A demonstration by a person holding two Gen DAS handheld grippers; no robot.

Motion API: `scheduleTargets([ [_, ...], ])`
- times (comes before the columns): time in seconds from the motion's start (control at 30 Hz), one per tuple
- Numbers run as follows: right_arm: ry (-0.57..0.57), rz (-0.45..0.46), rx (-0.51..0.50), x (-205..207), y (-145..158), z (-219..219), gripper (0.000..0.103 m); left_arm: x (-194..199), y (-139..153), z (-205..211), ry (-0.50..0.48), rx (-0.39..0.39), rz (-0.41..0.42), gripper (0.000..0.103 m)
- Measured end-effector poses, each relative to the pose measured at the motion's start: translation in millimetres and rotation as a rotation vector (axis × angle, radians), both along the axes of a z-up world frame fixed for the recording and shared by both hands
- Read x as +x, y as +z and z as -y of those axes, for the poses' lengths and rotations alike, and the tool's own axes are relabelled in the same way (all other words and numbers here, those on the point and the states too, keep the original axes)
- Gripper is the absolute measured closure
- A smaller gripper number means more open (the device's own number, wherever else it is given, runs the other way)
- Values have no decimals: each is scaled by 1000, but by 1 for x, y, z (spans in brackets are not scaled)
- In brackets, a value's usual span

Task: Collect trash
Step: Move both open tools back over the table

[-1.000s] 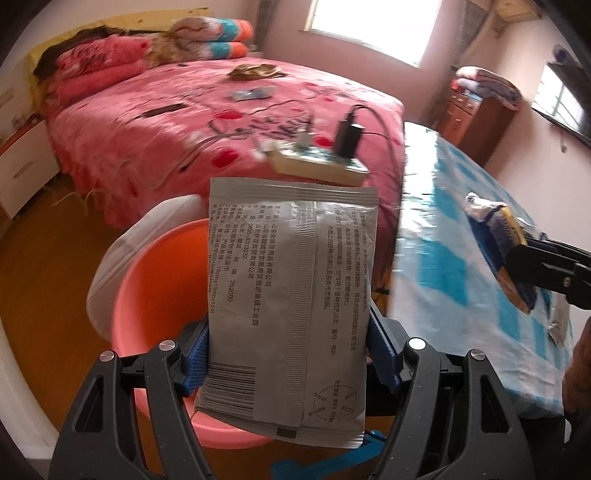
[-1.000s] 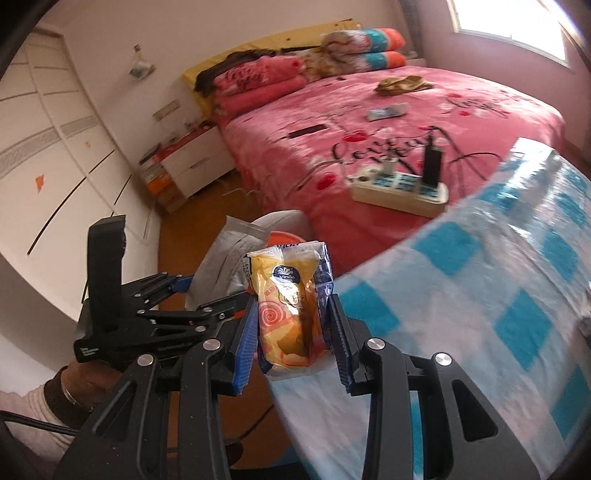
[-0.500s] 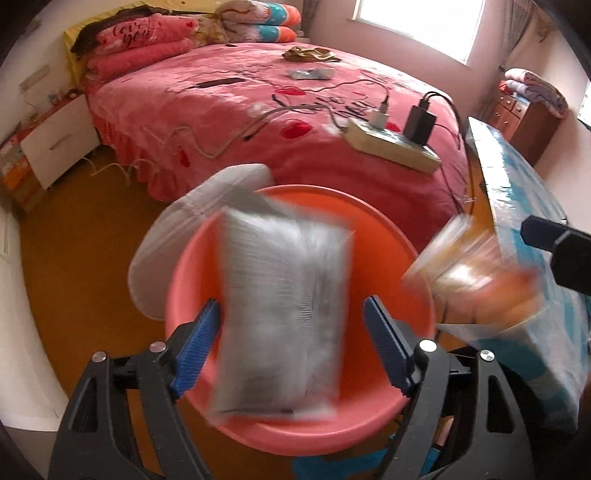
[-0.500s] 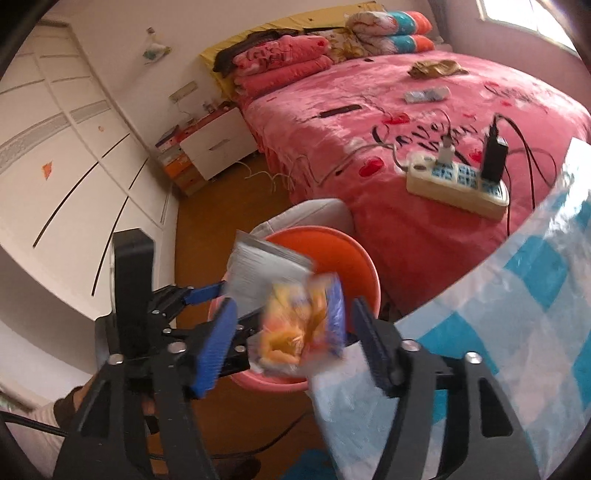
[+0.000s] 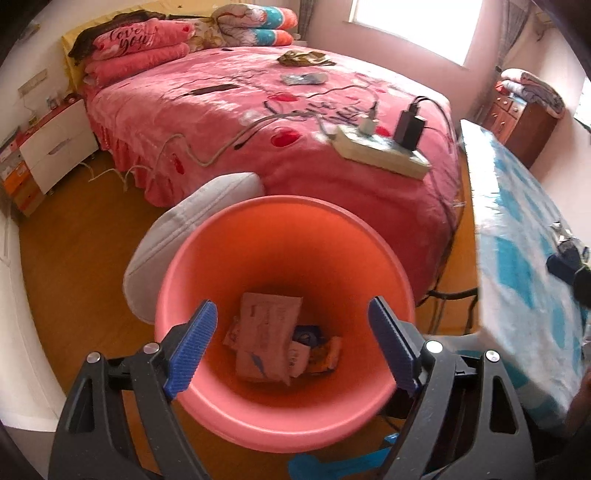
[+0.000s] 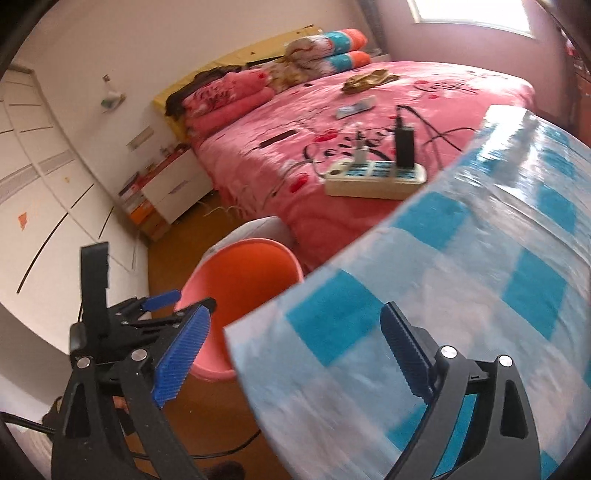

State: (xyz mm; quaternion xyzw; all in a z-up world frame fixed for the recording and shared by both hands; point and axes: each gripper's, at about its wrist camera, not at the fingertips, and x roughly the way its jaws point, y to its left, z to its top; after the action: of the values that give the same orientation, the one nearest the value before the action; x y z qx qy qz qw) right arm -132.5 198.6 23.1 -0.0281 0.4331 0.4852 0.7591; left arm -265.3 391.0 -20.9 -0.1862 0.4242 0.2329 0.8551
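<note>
Two opening, empty hand-held grippers, left [image 5: 291, 343] above wrappers [image 5: 267, 341] inside pink bin [image 5: 280, 424], right [image 6: 295, 354] over table edge [image 6: 369, 332]

A bed [image 5: 258, 122] under a pink cover fills the middle of the room, with folded quilts [image 5: 255, 18] at its head. A white nightstand [image 5: 55, 144] stands beside it against a pale wall [image 6: 92, 55]. The floor [image 5: 77, 266] is brown wood. Daylight comes through a window [image 5: 417, 26]. A wooden cabinet [image 5: 521, 110] stands in the far corner. A table [image 6: 461, 288] carries a blue-checked cloth.
</note>
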Motion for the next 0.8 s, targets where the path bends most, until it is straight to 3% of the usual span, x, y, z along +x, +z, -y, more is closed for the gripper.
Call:
scheduleTargets([
  [0.37, -104, 9, 54, 5, 1, 64, 9, 24, 28, 48, -117, 5, 75, 18],
  [0.8, -191, 74, 92, 4, 9, 118, 9, 49, 45, 101, -216, 27, 78, 18],
])
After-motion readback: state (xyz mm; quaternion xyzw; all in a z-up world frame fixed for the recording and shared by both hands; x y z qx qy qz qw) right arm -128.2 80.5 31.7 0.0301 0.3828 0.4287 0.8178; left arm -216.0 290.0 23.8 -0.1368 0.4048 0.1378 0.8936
